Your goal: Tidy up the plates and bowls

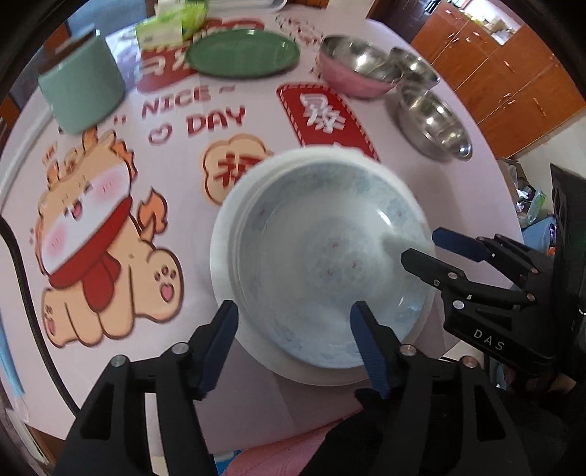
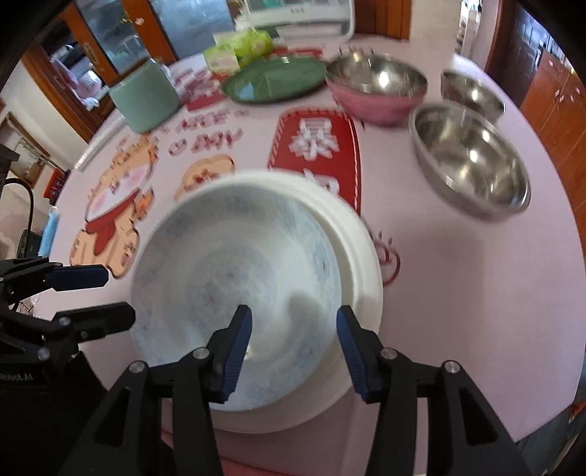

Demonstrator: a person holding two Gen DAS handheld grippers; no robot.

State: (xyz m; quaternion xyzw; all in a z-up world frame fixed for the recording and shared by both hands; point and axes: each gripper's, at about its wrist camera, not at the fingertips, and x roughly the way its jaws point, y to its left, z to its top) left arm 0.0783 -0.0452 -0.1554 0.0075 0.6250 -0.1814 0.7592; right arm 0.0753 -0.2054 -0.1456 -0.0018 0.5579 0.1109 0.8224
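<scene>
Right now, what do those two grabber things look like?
Both are black, angular frames with silver rivets. The left gripper and right gripper each have two fingers tipped with ribbed blue pads. White letters "DAS" mark the right one's side. A dark sleeve shows behind it.

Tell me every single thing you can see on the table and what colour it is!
patterned bowl: one, white with faint blue and red marks, nested in the white dish, near edge.
white dish: one, under that bowl.
steel bowls: two plain silver, far right.
pink bowl: one, steel inside, pink outside, beside them.
green plate: one, far middle.
mint container: one, far left.
green packet: one, behind the plate.
tablecloth: one, pale pink with cartoon prints.
left gripper: black with blue pads, open over the bowl's near rim.
right gripper: same colours, open over the bowl.
</scene>
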